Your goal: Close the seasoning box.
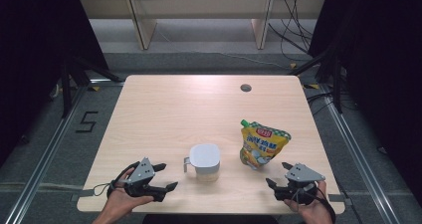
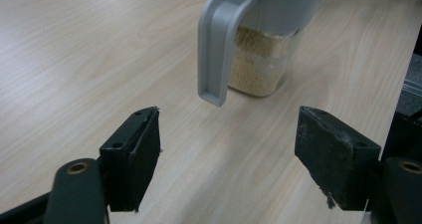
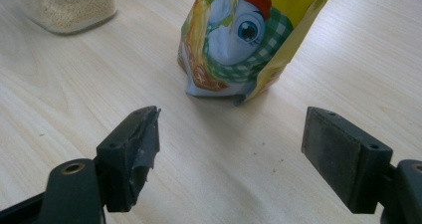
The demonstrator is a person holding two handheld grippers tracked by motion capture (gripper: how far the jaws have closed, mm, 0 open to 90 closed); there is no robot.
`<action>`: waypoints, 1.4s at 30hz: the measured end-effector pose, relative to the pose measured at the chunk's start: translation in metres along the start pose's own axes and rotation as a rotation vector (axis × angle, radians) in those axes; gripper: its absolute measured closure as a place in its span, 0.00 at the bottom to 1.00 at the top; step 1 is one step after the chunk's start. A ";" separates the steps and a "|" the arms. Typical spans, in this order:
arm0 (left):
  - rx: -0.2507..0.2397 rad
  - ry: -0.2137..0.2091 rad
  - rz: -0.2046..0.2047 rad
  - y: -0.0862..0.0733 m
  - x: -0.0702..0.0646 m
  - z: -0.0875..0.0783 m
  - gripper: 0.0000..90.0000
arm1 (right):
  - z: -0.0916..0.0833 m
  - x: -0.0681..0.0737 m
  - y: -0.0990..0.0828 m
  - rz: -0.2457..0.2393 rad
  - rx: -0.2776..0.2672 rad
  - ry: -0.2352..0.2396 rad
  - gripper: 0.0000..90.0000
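Pale wood-grain table (image 1: 164, 109) on a grey floor, dark curtains at both sides, wooden frames behind.

Near edge: left gripper (image 1: 160, 176) held low over the table at the left, jaws spread wide, nothing between them. Its own view looks straight at the jar's grey handle (image 2: 215, 50), which sits ahead of the jaws, not touched. Right gripper (image 1: 279, 174) at the right near edge, jaws likewise wide apart and empty, aimed at the pouch.

Middle: clear jar (image 1: 204, 162) with a white-grey lid, upright, holding pale fine grains (image 2: 256, 59); handle faces the left gripper. Just right of it, apart from it, a yellow spouted pouch (image 1: 261, 144) with a cartoon chicken (image 3: 239, 30), green cap at top, leaning a little.

Far: round cable hole (image 1: 245, 88) near the back edge.
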State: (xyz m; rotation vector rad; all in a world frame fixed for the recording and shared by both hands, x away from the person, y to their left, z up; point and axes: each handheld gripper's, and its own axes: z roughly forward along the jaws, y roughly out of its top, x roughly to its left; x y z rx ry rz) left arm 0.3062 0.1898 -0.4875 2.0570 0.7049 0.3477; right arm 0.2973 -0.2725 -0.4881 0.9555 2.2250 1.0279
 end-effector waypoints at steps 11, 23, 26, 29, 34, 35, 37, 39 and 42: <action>0.071 0.002 0.041 -0.011 -0.008 0.006 0.27 | -0.002 0.001 -0.002 0.010 0.021 0.008 0.26; 0.048 0.018 0.021 -0.011 -0.009 0.006 0.26 | -0.004 0.002 -0.005 0.021 0.037 0.007 0.27; 0.054 0.022 0.038 -0.010 -0.007 0.006 0.26 | -0.004 0.001 -0.005 0.007 0.037 0.012 0.27; 0.056 0.022 0.022 -0.011 -0.009 0.006 0.26 | -0.003 -0.001 -0.006 -0.008 0.038 0.020 0.27; 0.051 0.017 0.006 -0.012 -0.010 0.009 0.25 | -0.004 -0.001 -0.006 0.003 0.041 0.006 0.27; 0.067 0.024 0.026 -0.012 -0.008 0.009 0.25 | -0.004 -0.001 -0.006 0.006 0.041 0.005 0.27; 0.081 0.020 0.028 -0.012 -0.007 0.009 0.25 | -0.004 -0.001 -0.006 0.004 0.042 0.002 0.27; 0.073 0.026 0.035 -0.012 -0.007 0.010 0.25 | -0.004 -0.001 -0.006 0.014 0.043 0.005 0.27; 0.074 0.017 0.037 -0.011 -0.007 0.010 0.24 | -0.003 -0.002 -0.007 0.009 0.046 0.001 0.26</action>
